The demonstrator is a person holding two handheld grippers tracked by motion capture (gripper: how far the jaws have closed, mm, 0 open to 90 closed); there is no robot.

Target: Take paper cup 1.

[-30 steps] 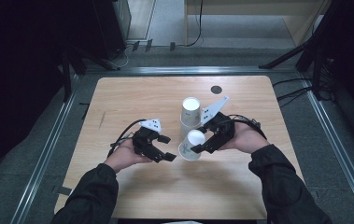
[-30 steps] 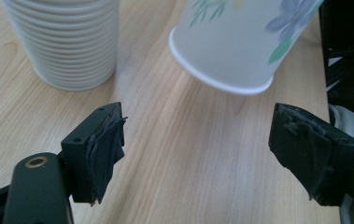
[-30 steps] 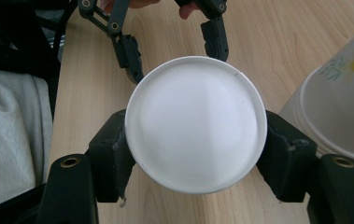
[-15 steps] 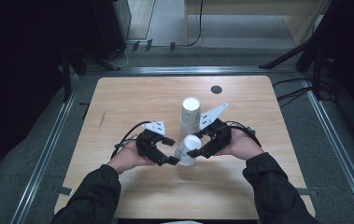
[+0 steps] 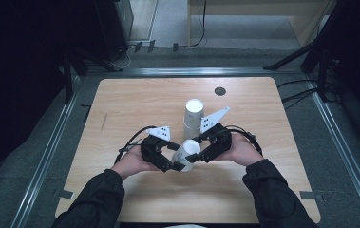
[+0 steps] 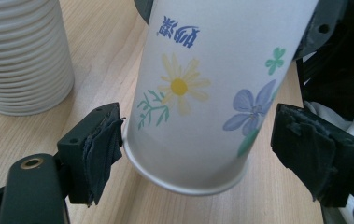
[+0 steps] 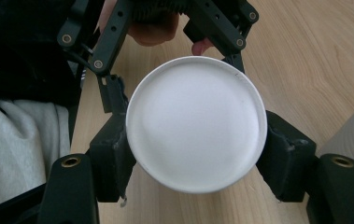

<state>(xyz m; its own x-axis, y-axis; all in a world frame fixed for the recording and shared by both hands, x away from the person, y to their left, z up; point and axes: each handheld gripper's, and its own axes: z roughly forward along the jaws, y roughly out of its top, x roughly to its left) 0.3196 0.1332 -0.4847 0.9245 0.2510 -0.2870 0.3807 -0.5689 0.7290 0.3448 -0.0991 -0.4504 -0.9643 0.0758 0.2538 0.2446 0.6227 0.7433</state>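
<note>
A white paper cup printed with flowers hangs tilted over the table between both hands. My right gripper is shut on it just below the rim; the right gripper view looks into the cup's white mouth, with a pad pressed on each side. My left gripper straddles the cup's base. Its jaws have just been closing a little. One pad sits at the base edge, and a gap separates the other pad from the cup.
A stack of white paper cups stands upright just behind the hands and appears again as the ribbed stack in the left gripper view. A small black disc lies near the far edge. Bare wood surrounds the hands.
Both hands have drawn together and toward the near edge. The cup has moved away from the stack and tilted, and the left gripper has come up around its base.
</note>
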